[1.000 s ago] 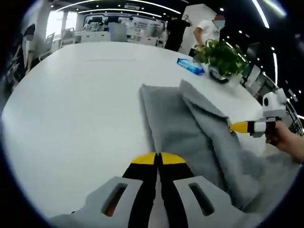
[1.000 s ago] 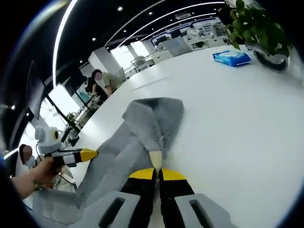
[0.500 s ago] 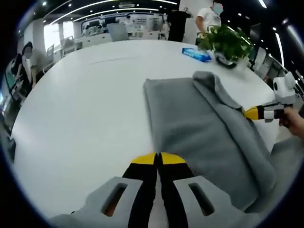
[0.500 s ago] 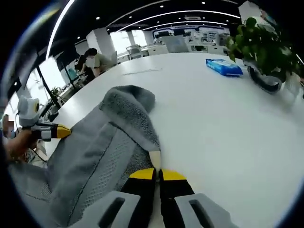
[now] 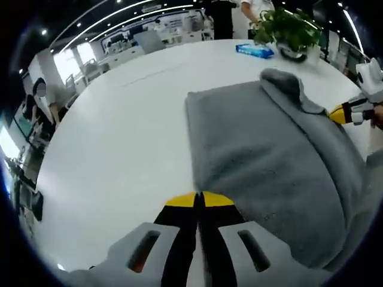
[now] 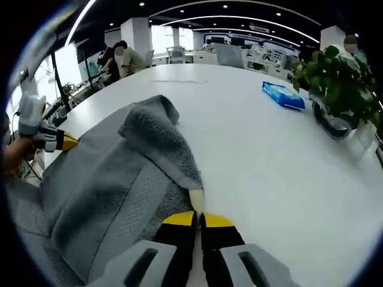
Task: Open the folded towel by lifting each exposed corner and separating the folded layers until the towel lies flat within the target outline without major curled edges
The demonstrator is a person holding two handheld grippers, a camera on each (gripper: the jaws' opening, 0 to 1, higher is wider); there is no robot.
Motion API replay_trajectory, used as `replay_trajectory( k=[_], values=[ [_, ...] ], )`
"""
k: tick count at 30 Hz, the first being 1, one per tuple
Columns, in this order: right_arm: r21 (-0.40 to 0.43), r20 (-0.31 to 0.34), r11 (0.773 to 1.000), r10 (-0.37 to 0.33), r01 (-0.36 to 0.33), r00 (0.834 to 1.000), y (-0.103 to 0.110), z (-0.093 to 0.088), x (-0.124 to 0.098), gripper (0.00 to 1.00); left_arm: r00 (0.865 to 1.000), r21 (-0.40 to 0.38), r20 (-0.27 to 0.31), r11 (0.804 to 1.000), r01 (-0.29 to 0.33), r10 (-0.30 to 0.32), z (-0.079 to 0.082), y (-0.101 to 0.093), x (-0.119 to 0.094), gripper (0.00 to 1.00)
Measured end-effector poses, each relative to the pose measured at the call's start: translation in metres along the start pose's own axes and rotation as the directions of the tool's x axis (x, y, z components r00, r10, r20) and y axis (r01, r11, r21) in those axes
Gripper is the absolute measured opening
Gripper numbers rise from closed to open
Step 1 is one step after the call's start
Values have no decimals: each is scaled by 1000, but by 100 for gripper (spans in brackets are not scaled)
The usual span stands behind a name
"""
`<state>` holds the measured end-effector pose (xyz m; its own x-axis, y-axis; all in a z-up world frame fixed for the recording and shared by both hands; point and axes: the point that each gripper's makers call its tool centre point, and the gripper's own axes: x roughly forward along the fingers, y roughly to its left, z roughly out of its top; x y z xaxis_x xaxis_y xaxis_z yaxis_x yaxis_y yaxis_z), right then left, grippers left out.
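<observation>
Grey towel (image 5: pixel 263 149) on white table (image 5: pixel 114 131), long axis running away from left gripper (image 5: pixel 199 200); terry-textured, far right corner still folded over into a hump. Left gripper clamped on near edge; right gripper (image 6: pixel 199 219) clenched on a towel corner

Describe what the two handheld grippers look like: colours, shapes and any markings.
Both match. The left gripper and the right gripper each have two narrow black jaws with yellow tips, rising from a light grey body with a slotted opening on each side. Seen from the other view, each has a white section behind the yellow tip. No cables or sleeves are visible.
</observation>
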<state>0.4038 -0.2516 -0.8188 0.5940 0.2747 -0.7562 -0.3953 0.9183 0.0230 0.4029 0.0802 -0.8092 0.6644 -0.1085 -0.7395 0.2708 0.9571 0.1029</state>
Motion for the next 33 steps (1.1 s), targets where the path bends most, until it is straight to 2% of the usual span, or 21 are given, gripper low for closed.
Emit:
replay_trajectory(
  k=[4,10,15,19,24,26,29,31,33],
  values=[
    [9,-9,1000,-28,28,1000,-12,-3,-3,0,999,28,-15,999,-31,32,-3,6,-2,1],
    [33,-26,999,-6,7,1000,-22,-7,-5,1,999,74,-31,997,-19,21,-4,6,-1,1],
    [-12,-45,1000,8,-8,999,-21,-8,-5,1,999,126,-38,992,-3,8,-4,7,-1,1],
    [-23,-55,999,24,-25,998,-22,-8,-5,1,999,62,-29,998,19,-17,-6,11,-1,1],
    [-46,-69,998,27,-30,997,-21,-8,-6,0,1000,33,-14,999,24,-24,-7,14,-3,1],
    [-46,-70,998,27,-31,997,-21,-8,-6,0,999,-9,-7,999,33,-33,-7,15,-4,1],
    [-44,-71,999,30,-33,997,-21,-8,-6,0,998,-63,32,996,63,-61,-2,17,-8,1],
    [-39,-74,999,32,-35,997,-21,-8,-6,0,997,-92,60,995,49,-43,1,26,-11,1],
    [-32,-76,999,36,-39,996,-22,-8,-6,0,998,-90,62,995,38,-33,1,30,-13,1]
  ],
)
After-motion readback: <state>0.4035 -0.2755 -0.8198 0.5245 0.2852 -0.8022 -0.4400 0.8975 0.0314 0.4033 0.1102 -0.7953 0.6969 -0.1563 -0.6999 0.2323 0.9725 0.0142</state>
